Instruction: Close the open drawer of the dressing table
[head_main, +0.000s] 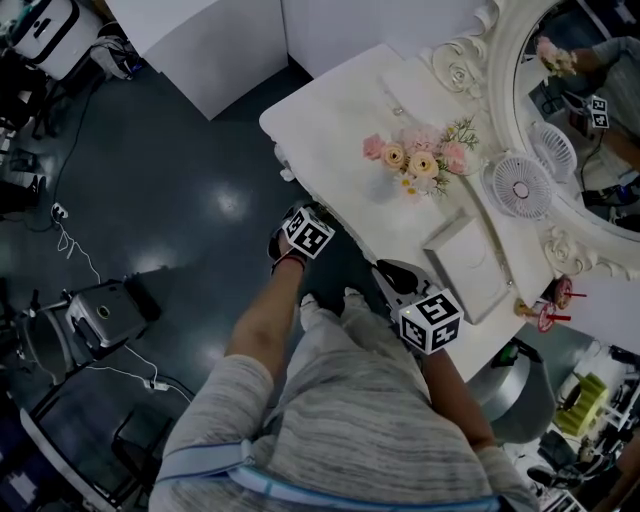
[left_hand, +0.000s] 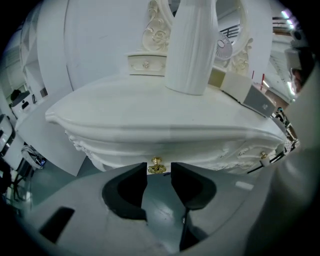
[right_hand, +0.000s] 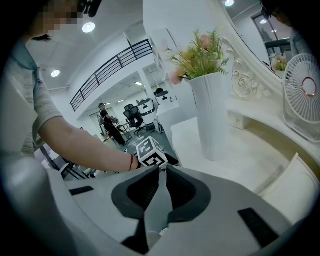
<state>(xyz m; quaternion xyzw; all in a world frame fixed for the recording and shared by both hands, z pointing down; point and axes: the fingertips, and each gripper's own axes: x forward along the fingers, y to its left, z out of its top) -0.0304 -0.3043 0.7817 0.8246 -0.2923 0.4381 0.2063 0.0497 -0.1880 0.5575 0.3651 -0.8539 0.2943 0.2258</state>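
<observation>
The white dressing table (head_main: 340, 110) runs across the head view, its front edge toward me. In the left gripper view its carved drawer front (left_hand: 200, 150) carries a small gold knob (left_hand: 156, 168). That front looks in line with the apron, and I see no gap. My left gripper (left_hand: 159, 169) is open, with the knob just at its tips and the pads apart from it. In the head view the left gripper (head_main: 310, 218) sits at the table's front edge. My right gripper (right_hand: 160, 168) hovers over the table's near corner, shut, with nothing in it.
On the table stand a white vase of flowers (head_main: 420, 160), a small fan (head_main: 518, 185) and a flat white box (head_main: 465, 262), below an ornate mirror frame (head_main: 500, 90). A second gold knob (left_hand: 263, 155) sits to the right. Equipment and cables (head_main: 100, 310) lie on the dark floor at left.
</observation>
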